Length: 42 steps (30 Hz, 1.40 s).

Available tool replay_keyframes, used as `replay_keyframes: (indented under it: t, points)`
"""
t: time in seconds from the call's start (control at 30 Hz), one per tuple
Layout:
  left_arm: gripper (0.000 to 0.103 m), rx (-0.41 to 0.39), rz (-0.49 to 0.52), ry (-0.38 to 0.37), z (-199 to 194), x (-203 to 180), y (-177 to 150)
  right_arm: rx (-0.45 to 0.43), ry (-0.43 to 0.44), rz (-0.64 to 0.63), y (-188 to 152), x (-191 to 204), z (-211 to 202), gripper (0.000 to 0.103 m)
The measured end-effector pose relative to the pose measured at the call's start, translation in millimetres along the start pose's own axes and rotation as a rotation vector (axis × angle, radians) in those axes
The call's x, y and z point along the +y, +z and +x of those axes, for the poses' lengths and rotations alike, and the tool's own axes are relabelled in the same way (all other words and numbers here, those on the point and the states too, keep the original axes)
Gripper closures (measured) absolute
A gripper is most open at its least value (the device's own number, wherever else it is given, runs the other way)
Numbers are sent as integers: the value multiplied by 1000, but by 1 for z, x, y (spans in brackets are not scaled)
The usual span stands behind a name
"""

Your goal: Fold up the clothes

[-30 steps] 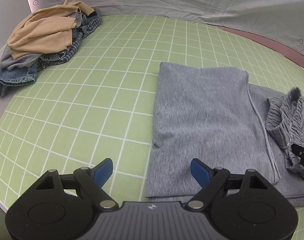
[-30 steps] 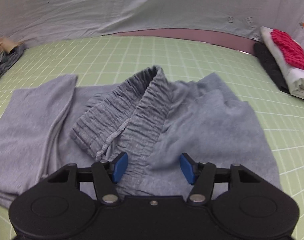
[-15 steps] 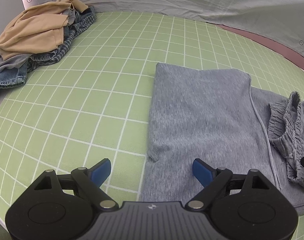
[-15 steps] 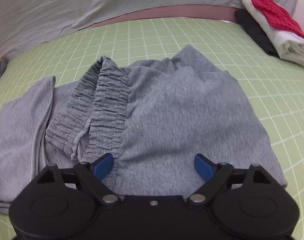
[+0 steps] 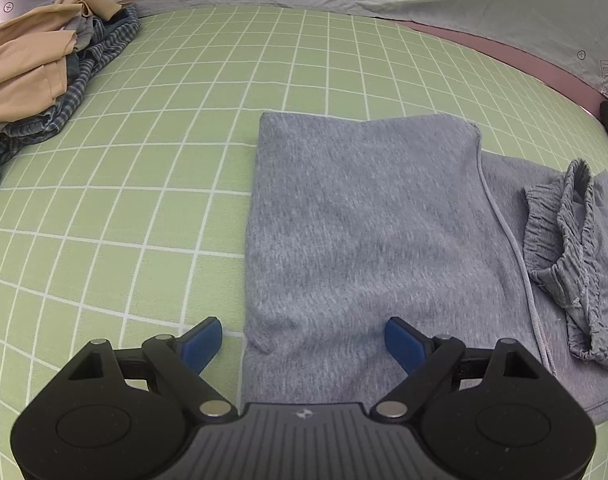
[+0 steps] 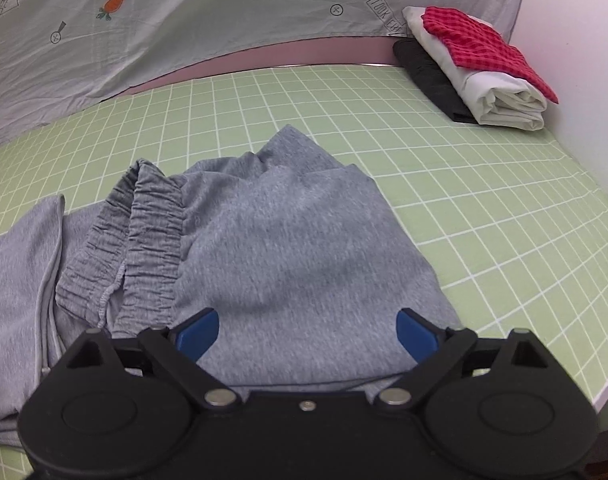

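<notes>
Since the earlier frames the right gripper [image 6: 305, 330] has let go of the bunched waistband [image 6: 144, 236], which now lies ahead to its left; its jaws have just been opening and stand wide over flat cloth. Grey trousers [image 5: 363, 220] lie on the green grid mat [image 5: 144, 200] ahead of both grippers. Left gripper [image 5: 304, 338] is spread apart too, straddling the folded leg's left edge, clamping nothing.

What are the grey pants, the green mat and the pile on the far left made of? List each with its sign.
Grey pants: soft heathered knit, likely cotton jersey; matte, fuzzy, with a gathered elastic waistband.
Green mat: smooth with a printed white grid; cloth or vinyl, cannot tell which.
Pile: blue denim with a faded, woven look, under a tan garment of thin, smooth, draping fabric.
</notes>
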State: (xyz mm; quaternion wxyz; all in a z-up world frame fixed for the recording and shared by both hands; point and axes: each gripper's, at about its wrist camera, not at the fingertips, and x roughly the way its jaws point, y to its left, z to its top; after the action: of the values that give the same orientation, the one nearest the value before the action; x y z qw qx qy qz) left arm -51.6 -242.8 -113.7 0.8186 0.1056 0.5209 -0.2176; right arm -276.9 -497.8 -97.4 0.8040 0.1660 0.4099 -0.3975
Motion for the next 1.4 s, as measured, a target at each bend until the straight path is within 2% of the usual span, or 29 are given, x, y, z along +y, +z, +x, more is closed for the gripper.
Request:
replay_keyframes:
  t: [0.17, 0.27, 0.4, 0.47, 0.53, 0.67, 0.83, 0.9, 1.0, 1.07, 1.1, 1.13, 1.17, 1.23, 1.33, 1.4]
  points:
    - [16, 3, 10, -7, 2, -9, 5, -12, -83, 4, -7, -17, -6, 7]
    - [35, -14, -23, 3, -3, -13, 3, -19, -104, 40, -4, -31, -5, 7]
    - [82, -27, -149, -41, -9, -10, 4, -37, -81, 59, 3, -47, 3, 7]
    - [85, -40, -224, -67, -13, -10, 5, -38, -63, 48, 6, -54, 11, 7]
    - [87, -93, -242, -61, -26, -21, 8, -32, -43, 34, 11, -64, 20, 7]
    - [87, -196, -211, -98, -51, -70, 21, -30, -18, 9, 23, -93, 35, 7]
    - [87, -263, -49, -211, -59, -179, 35, -29, 7, -25, 35, -132, 49, 7]
    - [87, -255, 24, -265, -54, -227, 31, -31, 8, -39, 38, -148, 53, 7]
    - [80, -150, 79, -302, -23, -285, 18, -31, 3, -56, 42, -173, 59, 7]
    - [77, -49, 44, -286, 0, -300, 12, -23, 2, -54, 44, -186, 63, 7]
    - [74, -31, 22, -293, 2, -299, 10, -21, 5, -52, 45, -191, 64, 7]
    - [65, -21, 2, -305, 3, -297, 8, -19, 9, -50, 46, -195, 65, 7]
    - [60, -31, -18, -327, -2, -293, 7, -18, 13, -47, 47, -199, 66, 7]
    - [37, -74, -69, -342, -17, -282, 6, -20, 23, -36, 49, -202, 67, 7]
    - [29, -156, -123, -321, -39, -264, 6, -28, 59, -19, 56, -195, 69, 7]
    - [25, -189, -138, -256, -48, -251, 2, -52, 103, -18, 63, -183, 66, 7]
